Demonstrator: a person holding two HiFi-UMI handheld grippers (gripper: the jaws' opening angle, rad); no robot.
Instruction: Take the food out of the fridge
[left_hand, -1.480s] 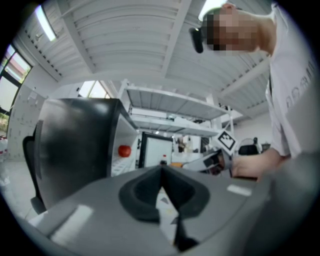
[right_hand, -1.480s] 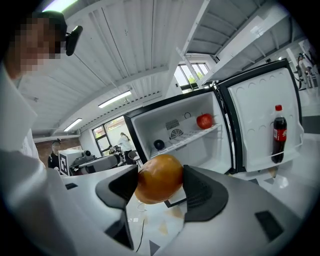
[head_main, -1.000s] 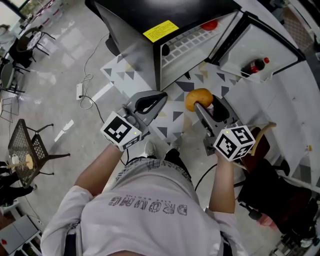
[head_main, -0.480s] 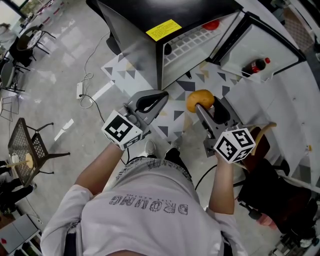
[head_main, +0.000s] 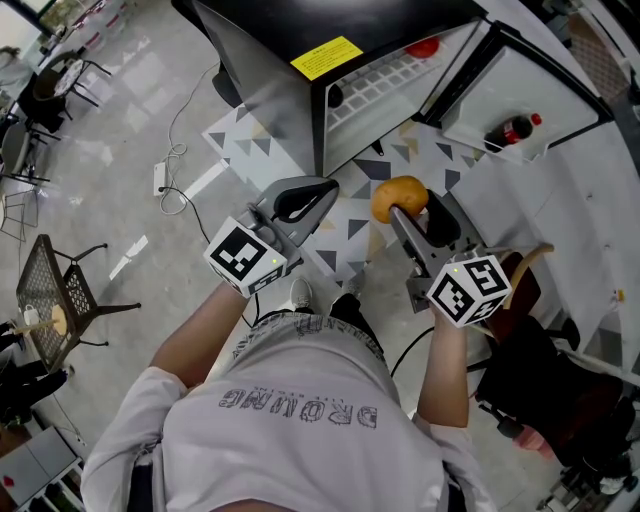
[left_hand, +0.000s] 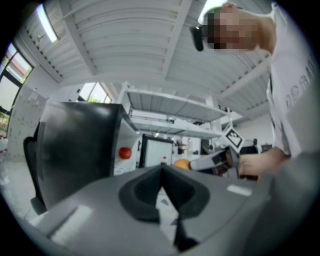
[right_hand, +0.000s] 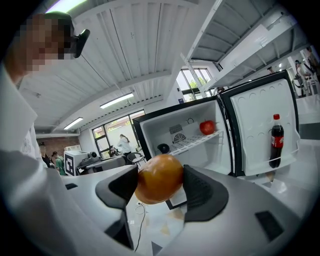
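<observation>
Apple (right_hand: 207, 127) on fridge shelf (right_hand: 192, 142), bottle (right_hand: 276, 140) in door (right_hand: 255, 112)

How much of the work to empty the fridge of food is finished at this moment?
The fridge stands open, and the orange is already outside it, clamped in the right gripper. The left gripper is shut and empty. Left to do: the red fruit on the wire shelf. A cola bottle stands in the door.

I count one fridge (right_hand: 150, 131), one orange fruit (right_hand: 159, 178), one red fruit (right_hand: 207, 127), one dark round item (right_hand: 163, 148), one cola bottle (right_hand: 276, 141), and two grippers: left gripper (head_main: 328, 186), right gripper (head_main: 402, 208).
</observation>
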